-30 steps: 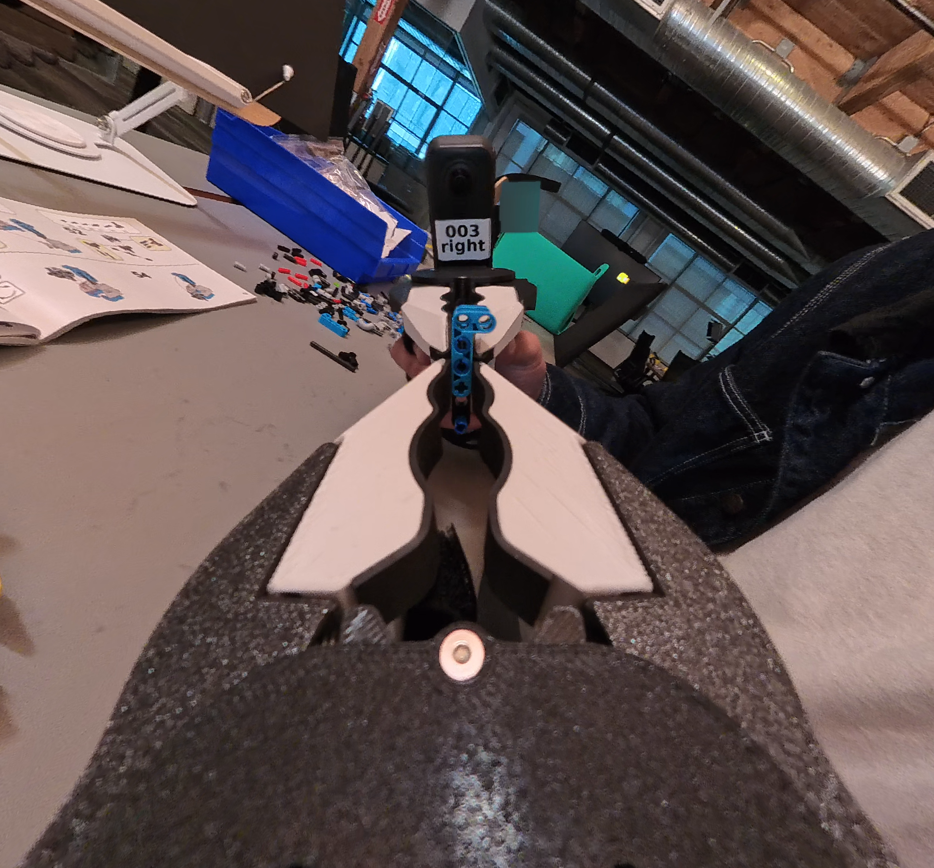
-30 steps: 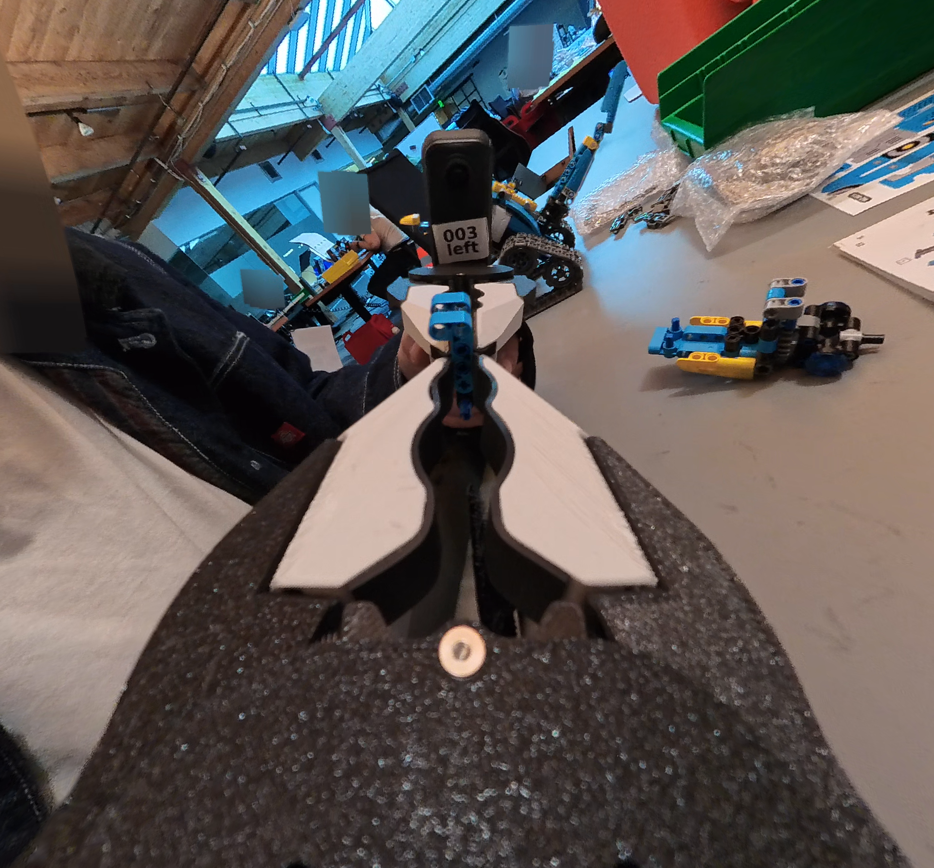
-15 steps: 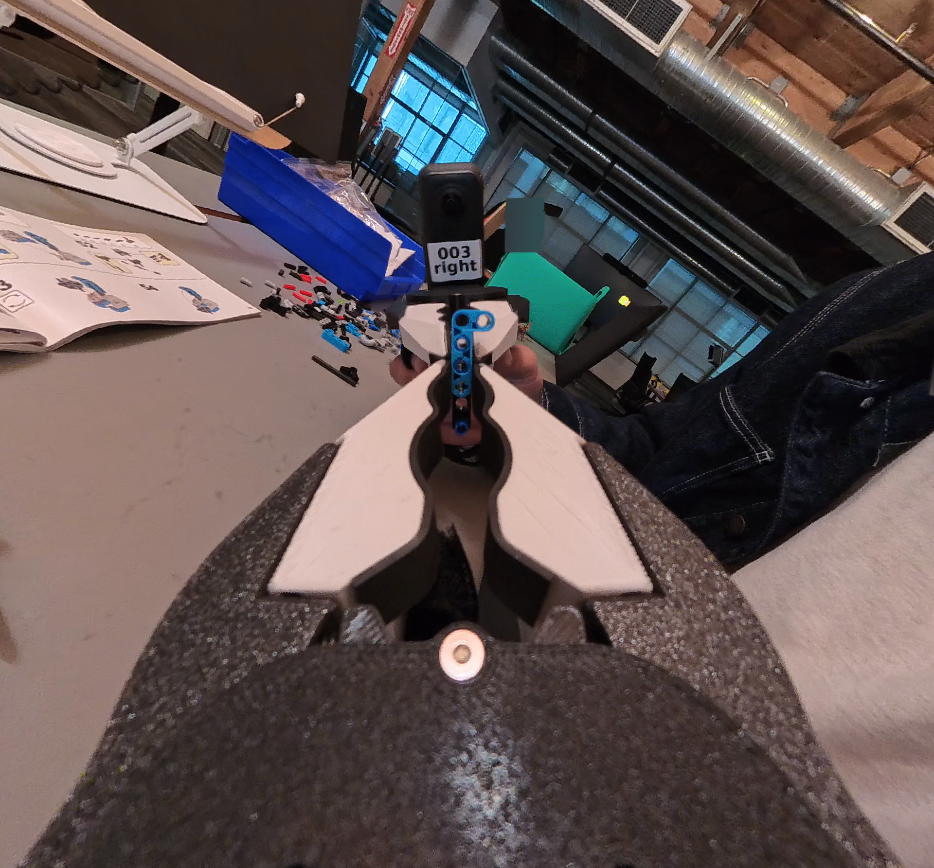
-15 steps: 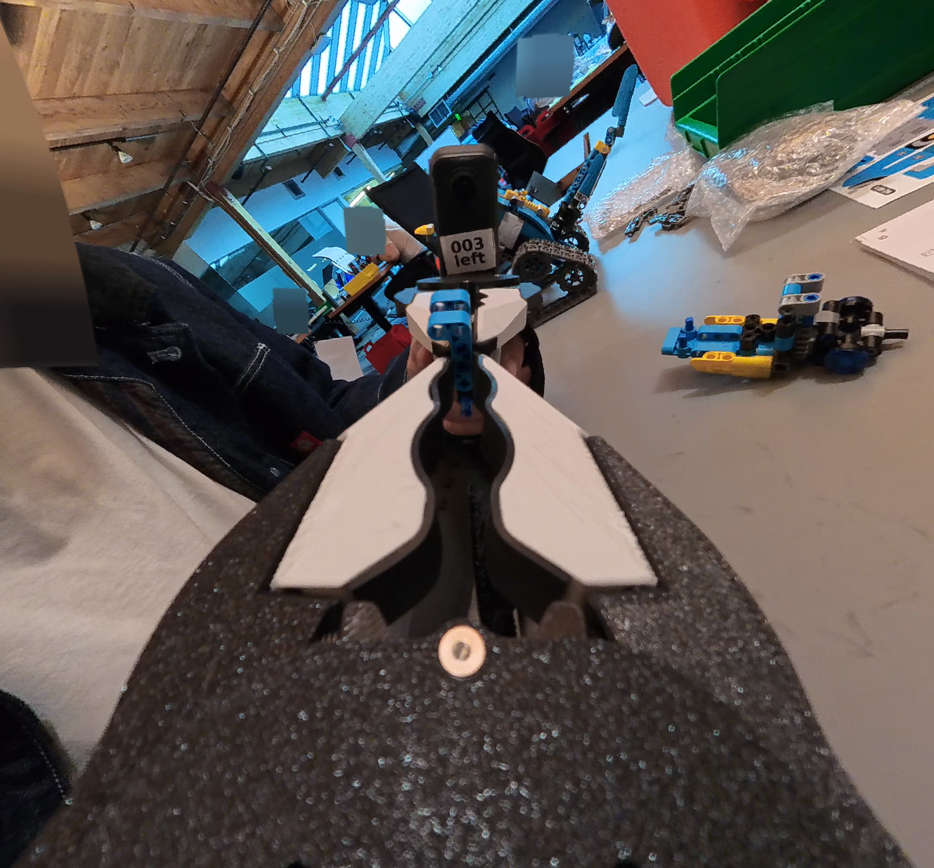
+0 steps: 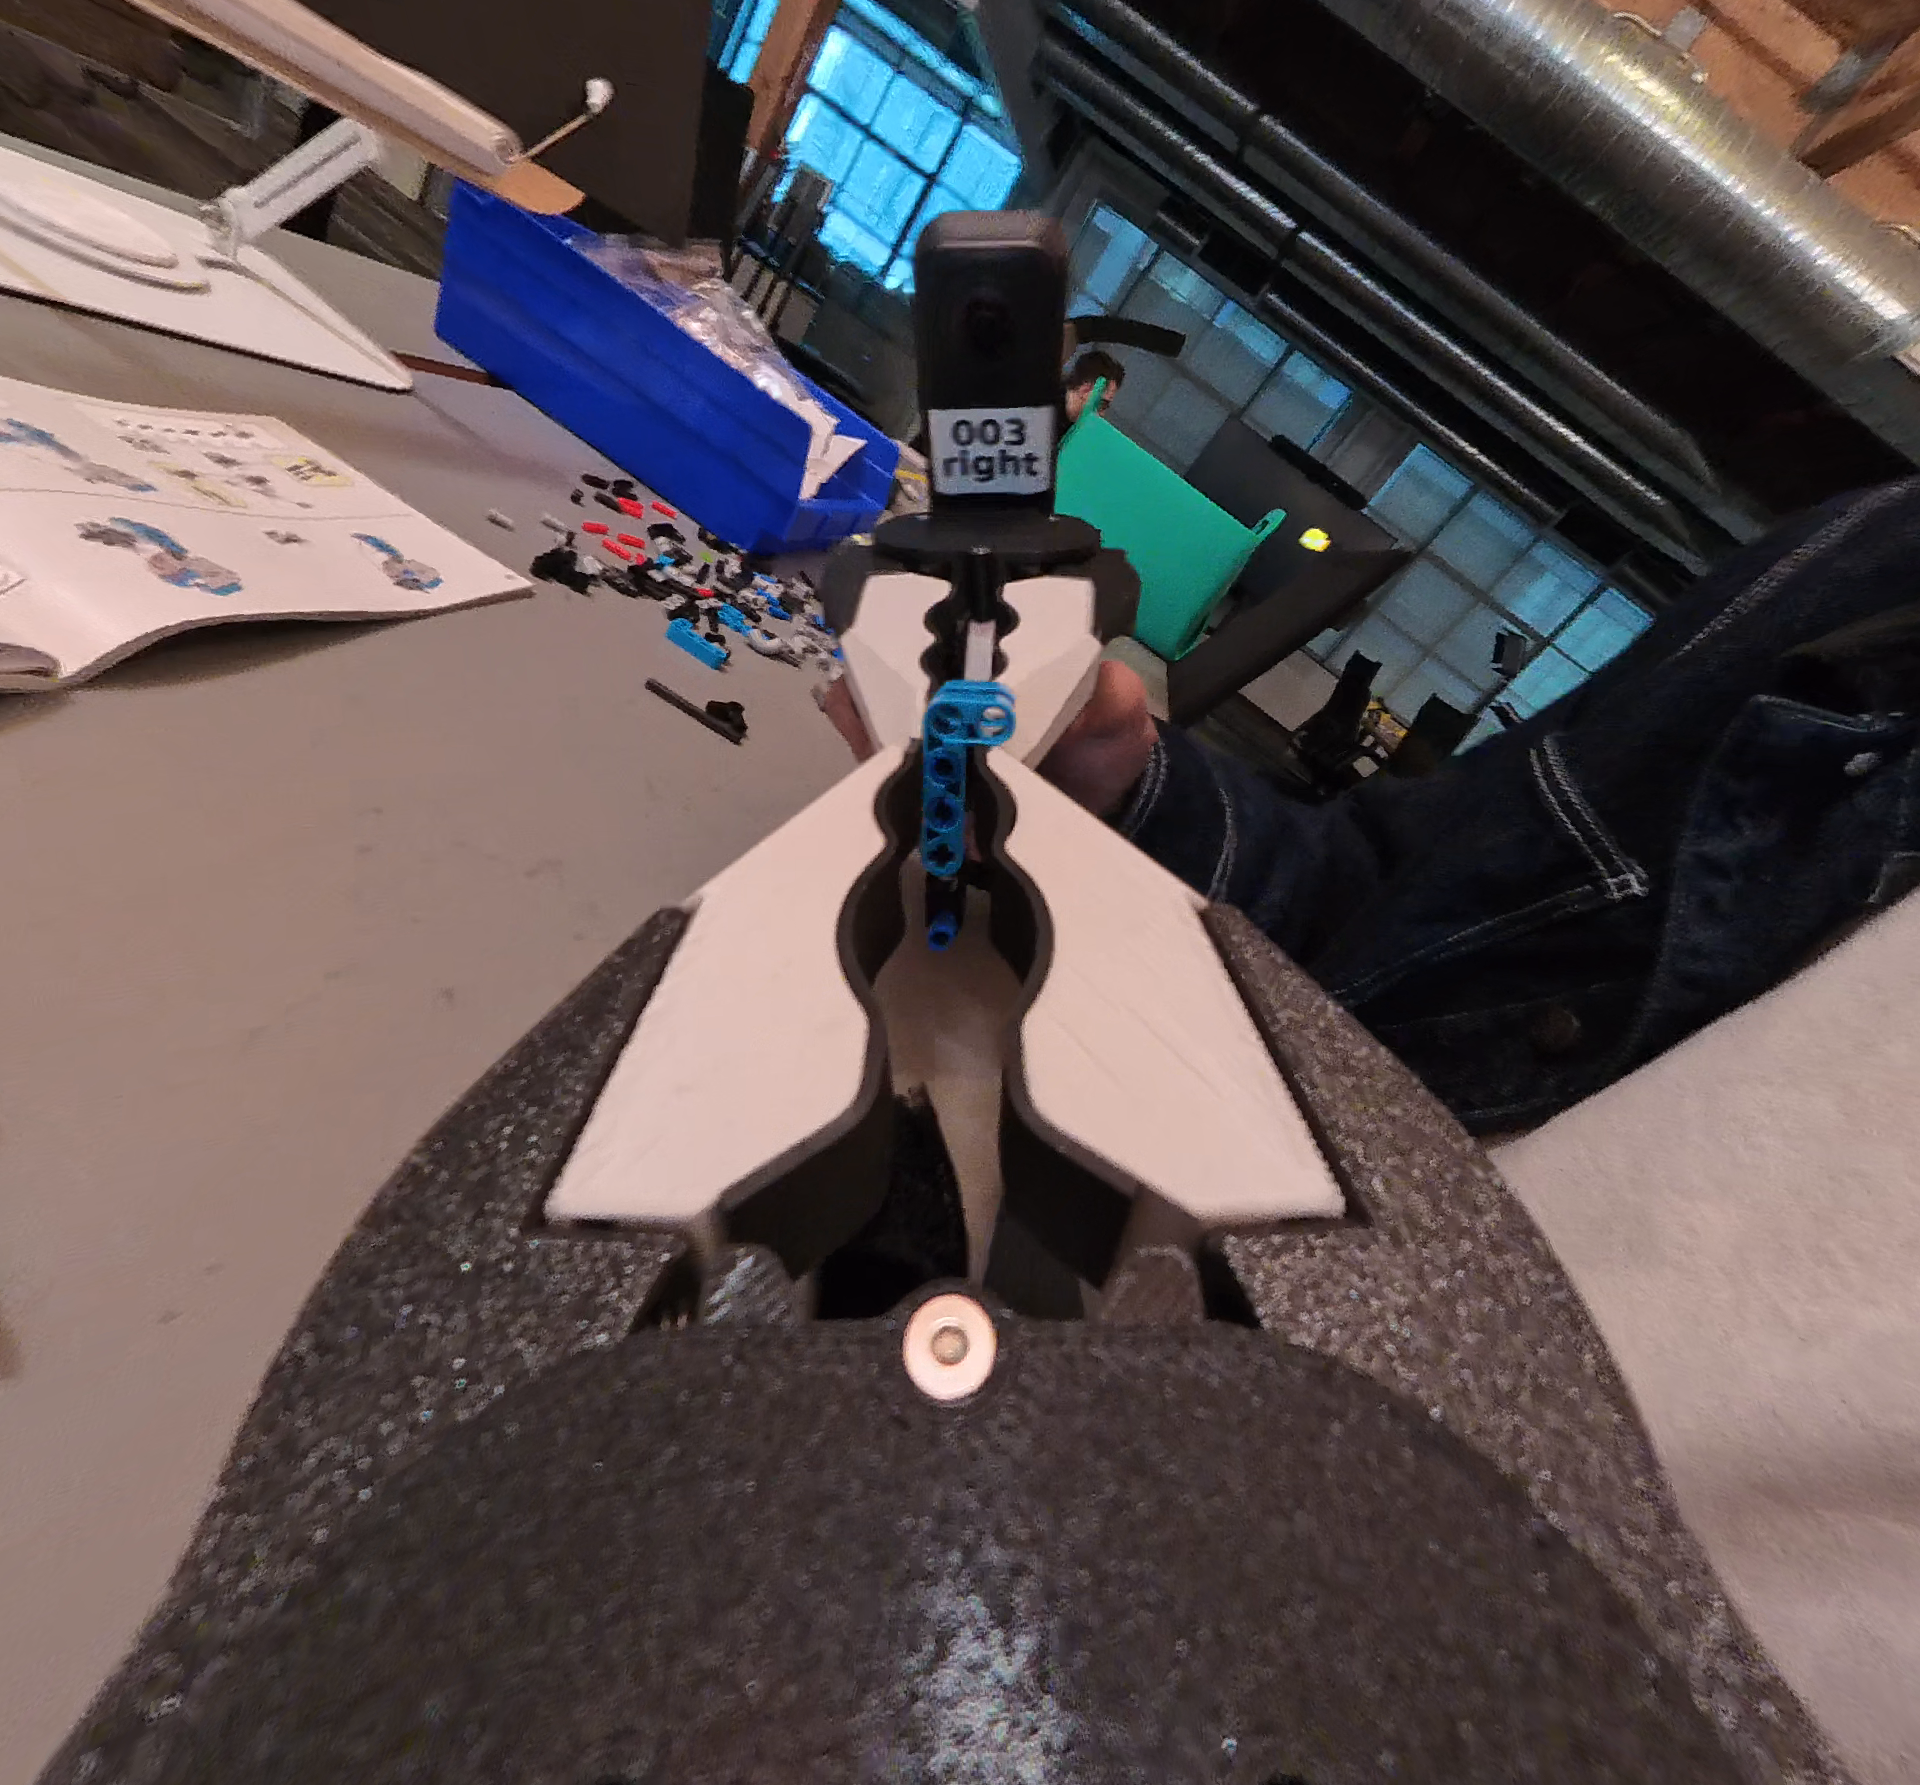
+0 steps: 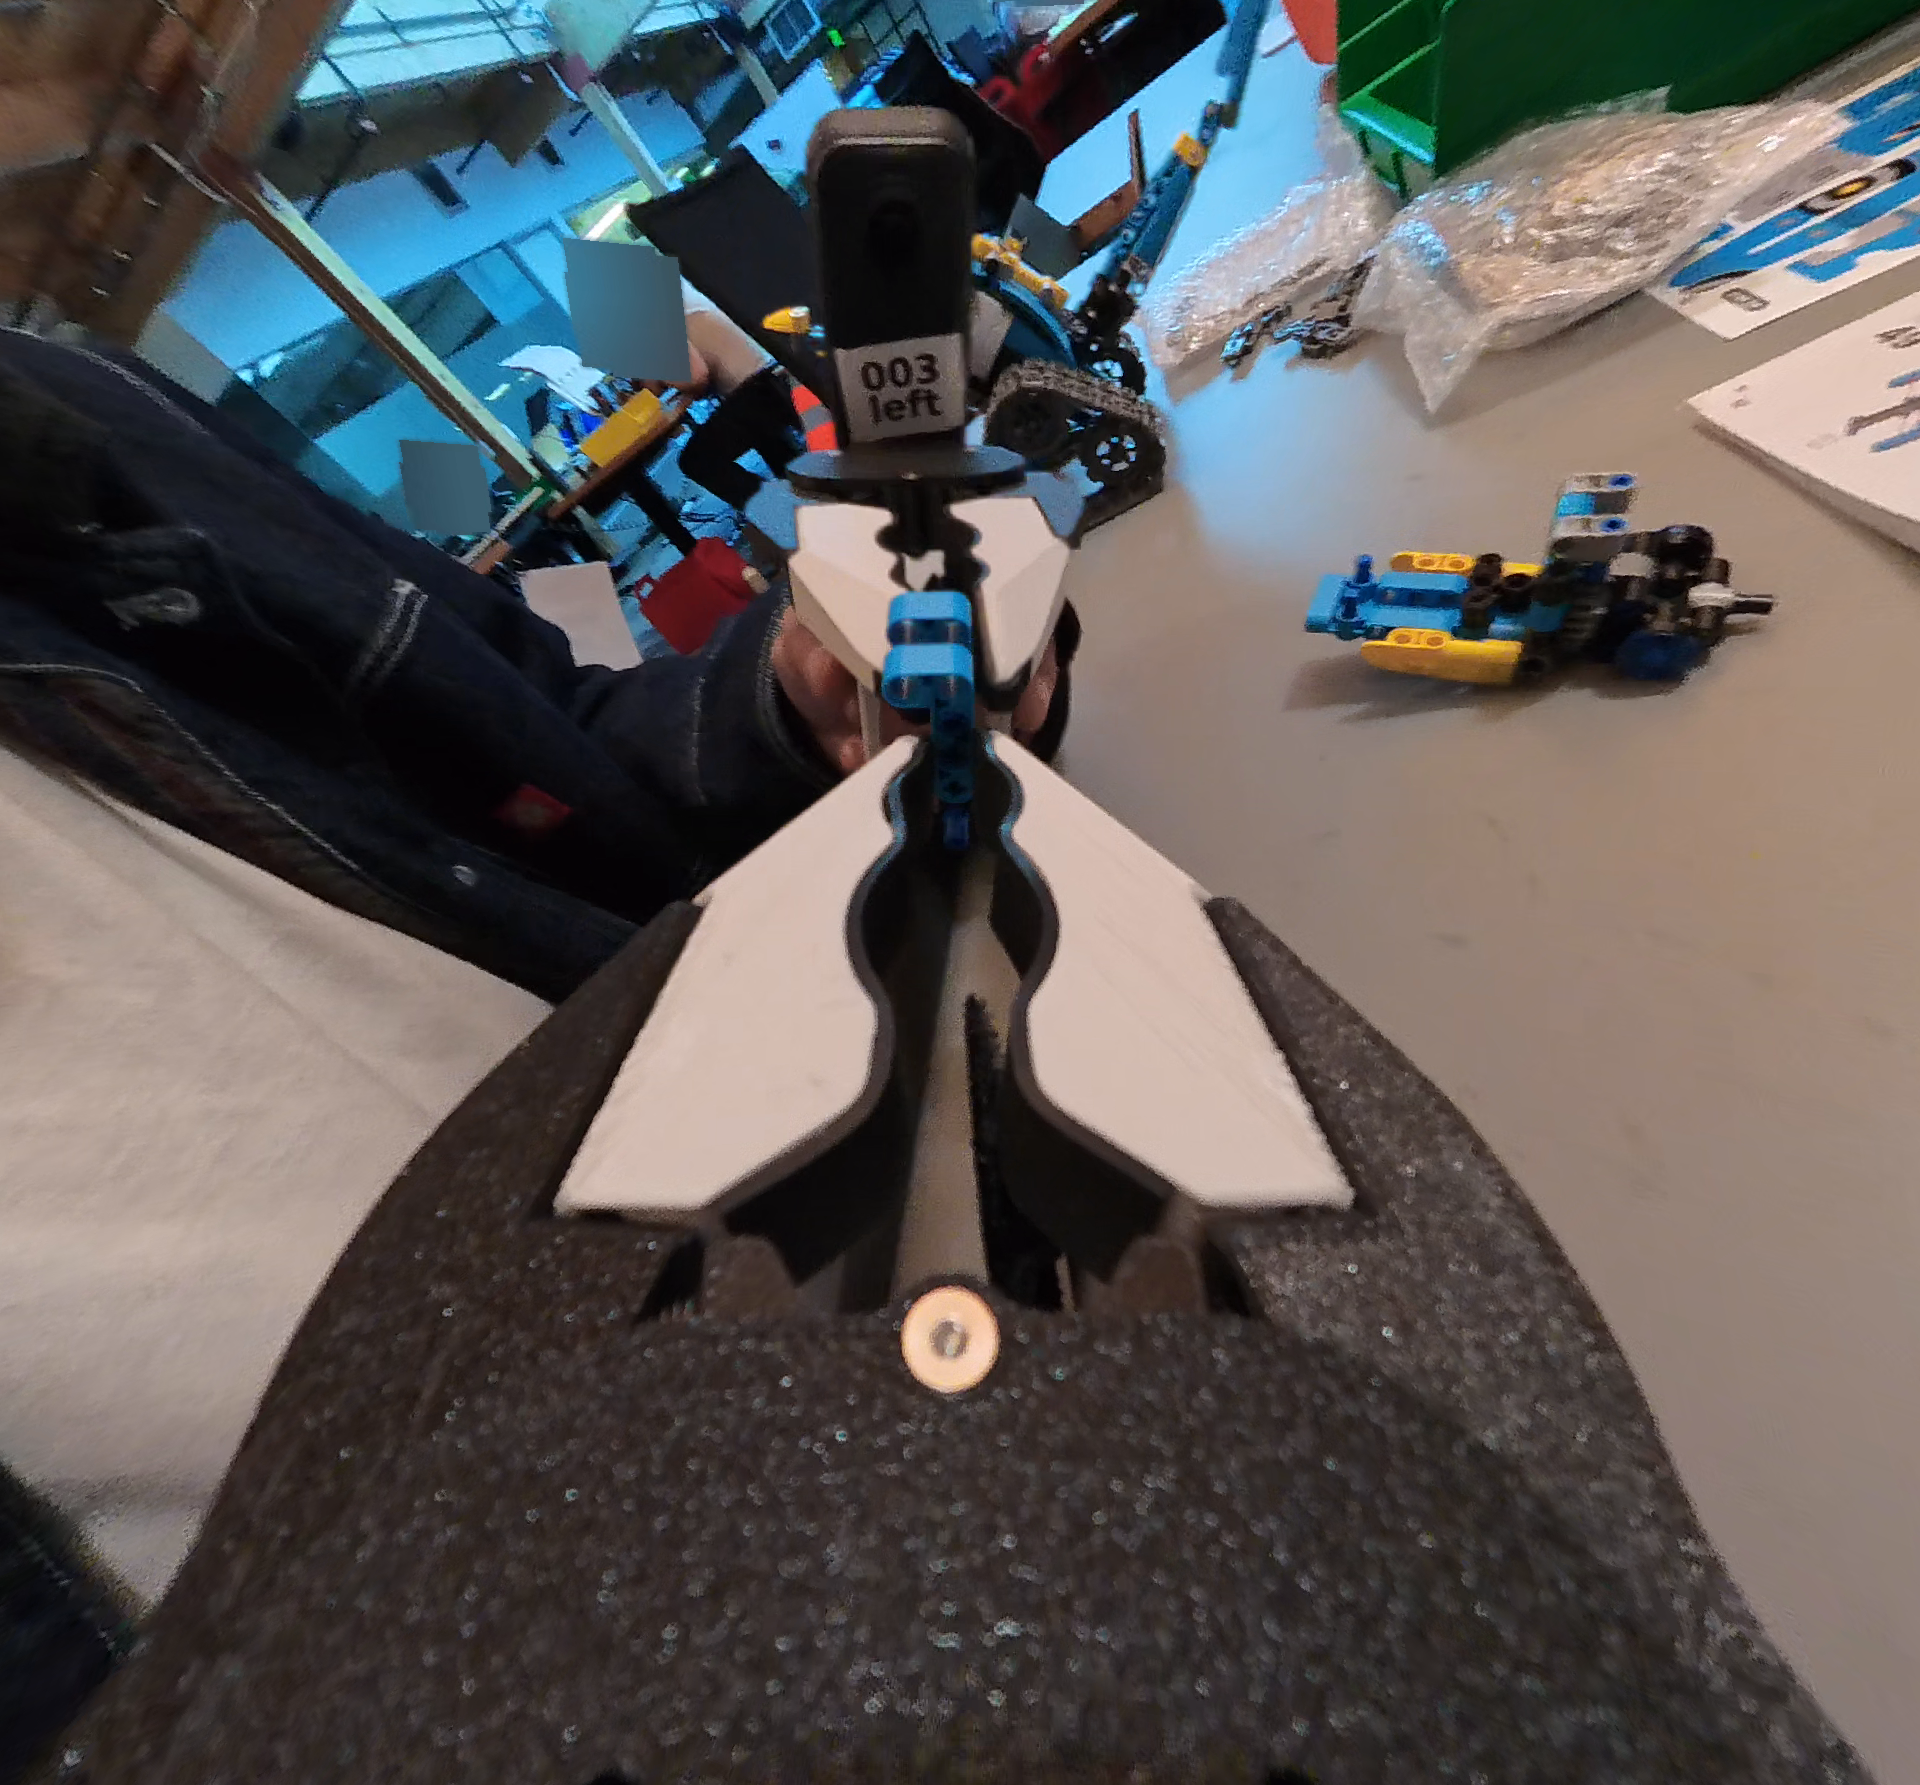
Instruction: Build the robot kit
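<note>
Since the earlier frame the blue beam (image 5: 948, 790) sits lower between the left gripper (image 5: 951, 779) jaws, nearly closed on it; the right gripper (image 6: 951, 769) jaws pinch its other end above the grey table (image 5: 312, 904). Each camera bears a white label (image 5: 987, 449). Blue bin (image 5: 644, 385), booklet (image 5: 208, 530) and small model (image 6: 1538, 592) lie around; ductwork overhead.

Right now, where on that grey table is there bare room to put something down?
Bare tabletop lies near the left gripper, below the open booklet. Another patch lies in front of the small toy vehicle. It is crowded around the loose small parts by the blue bin.
</note>
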Available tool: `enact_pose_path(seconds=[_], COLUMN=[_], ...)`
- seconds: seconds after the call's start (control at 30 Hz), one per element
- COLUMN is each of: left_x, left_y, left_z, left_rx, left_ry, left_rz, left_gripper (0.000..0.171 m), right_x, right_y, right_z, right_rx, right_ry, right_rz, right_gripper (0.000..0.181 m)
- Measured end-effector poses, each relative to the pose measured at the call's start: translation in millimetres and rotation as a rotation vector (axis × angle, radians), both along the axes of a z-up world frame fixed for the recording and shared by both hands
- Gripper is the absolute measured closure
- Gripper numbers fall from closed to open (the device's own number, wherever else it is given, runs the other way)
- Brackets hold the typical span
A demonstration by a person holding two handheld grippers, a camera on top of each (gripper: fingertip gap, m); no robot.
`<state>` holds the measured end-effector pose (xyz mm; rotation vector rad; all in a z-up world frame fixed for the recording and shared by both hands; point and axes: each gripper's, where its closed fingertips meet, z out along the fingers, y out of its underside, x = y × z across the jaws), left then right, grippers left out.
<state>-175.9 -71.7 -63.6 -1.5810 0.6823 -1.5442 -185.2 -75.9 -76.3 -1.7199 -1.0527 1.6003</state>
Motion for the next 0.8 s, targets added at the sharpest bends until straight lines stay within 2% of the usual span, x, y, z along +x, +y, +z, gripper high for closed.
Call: enact_pose_path(seconds=[0.1,0.17,0.53,0.8], left_x=[-0.7,-1.4,-4.5,-5.9], left_y=[-3.2,-1.6,-6.4,-2.9], left_z=[2.1,2.3,2.4,1.5], left_rx=[0.026,0.01,0.046,0.016], left_ry=[-0.004,-0.011,0.024,0.011], left_rz=[-0.006,-0.004,-0.02,-0.009], left_gripper=[0.164,0.164,0.166,0.166], right_x=[-1.3,-1.7,-2.8,-1.3], right_y=[-2.5,-1.1,-5.0,-2.2], right_z=[3.9,5.0,4.5,4.3], right_rx=[-0.009,-0.085,-0.072,-0.068], right_ry=[0.015,0.055,0.069,0.074], right_rz=[0.009,0.01,0.034,0.028], right_gripper=[0.176,0.176,0.176,0.177])
